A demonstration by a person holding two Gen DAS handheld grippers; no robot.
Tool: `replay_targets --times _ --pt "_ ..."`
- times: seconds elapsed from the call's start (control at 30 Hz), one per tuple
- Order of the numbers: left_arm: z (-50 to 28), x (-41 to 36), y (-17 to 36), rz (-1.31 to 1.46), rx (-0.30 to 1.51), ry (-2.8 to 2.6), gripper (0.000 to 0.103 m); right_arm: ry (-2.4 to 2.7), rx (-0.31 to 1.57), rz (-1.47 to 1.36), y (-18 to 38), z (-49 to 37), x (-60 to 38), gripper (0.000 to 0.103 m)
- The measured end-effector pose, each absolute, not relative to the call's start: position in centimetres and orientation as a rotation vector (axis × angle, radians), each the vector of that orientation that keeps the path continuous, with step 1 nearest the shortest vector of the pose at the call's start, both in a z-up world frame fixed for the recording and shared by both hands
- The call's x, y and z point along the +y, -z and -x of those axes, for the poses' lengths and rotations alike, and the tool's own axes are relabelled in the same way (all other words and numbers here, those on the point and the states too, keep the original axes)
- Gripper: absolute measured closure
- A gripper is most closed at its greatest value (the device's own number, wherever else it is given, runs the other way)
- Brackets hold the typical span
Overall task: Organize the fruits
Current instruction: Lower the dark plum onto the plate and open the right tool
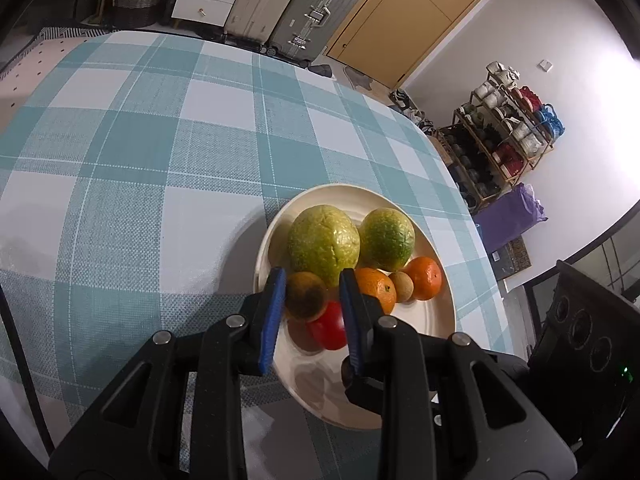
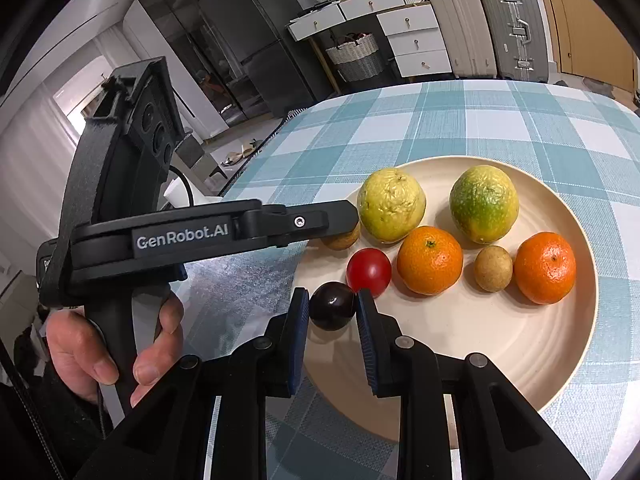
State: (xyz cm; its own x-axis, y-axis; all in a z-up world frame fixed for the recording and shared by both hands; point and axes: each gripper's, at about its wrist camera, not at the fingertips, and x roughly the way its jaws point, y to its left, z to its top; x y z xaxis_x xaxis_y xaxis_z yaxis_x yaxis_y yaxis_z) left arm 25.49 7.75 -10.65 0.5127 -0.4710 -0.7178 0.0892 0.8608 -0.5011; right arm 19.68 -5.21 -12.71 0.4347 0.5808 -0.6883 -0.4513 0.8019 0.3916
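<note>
A cream plate (image 2: 520, 352) on the checked tablecloth holds two large yellow-green citrus fruits (image 2: 391, 205) (image 2: 484, 203), two oranges (image 2: 430, 260) (image 2: 545, 267), a small brown fruit (image 2: 493, 268) and a red tomato (image 2: 368, 271). My left gripper (image 1: 312, 294) is shut on a brownish round fruit (image 1: 306, 295) over the plate (image 1: 436, 320); in the right wrist view that fruit (image 2: 342, 238) sits mostly hidden at its tip. My right gripper (image 2: 333, 307) is shut on a dark purple fruit (image 2: 332, 306) at the plate's near-left rim.
The round table's edge (image 2: 256, 160) runs left of the plate. The left gripper's body (image 2: 200, 232) and the hand holding it (image 2: 100, 344) fill the left of the right wrist view. Suitcases, drawers and a shoe rack (image 1: 504, 140) stand beyond the table.
</note>
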Motion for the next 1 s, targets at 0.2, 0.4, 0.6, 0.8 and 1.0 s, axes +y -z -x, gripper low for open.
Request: replay_targets --times 0.2,0.4,0.6,0.8,1.0 --pt "-25.6 7.7 11.0 0.457 0.981 0.345 0.079 -0.592 0.915 -0.141 12.9 -19.8 -5.3 0.076" --pt "-25.1 7.7 9.8 0.449 0.951 0.348 0.079 -0.589 0.869 -0.161 12.1 -19.2 -6.1 0.053" --pt "-23.8 7.6 8.5 0.434 0.927 0.335 0.067 -0.575 0.820 -0.148 10.9 -17.9 -7.4 0.046" --pt "-21.7 7.5 7.6 0.415 0.918 0.305 0.066 -0.523 0.793 -0.186 10.3 -16.6 -10.2 0.041" --pt "-18.7 6.5 6.5 0.369 0.889 0.288 0.054 -0.462 0.760 -0.207 9.8 -15.1 -13.1 0.035"
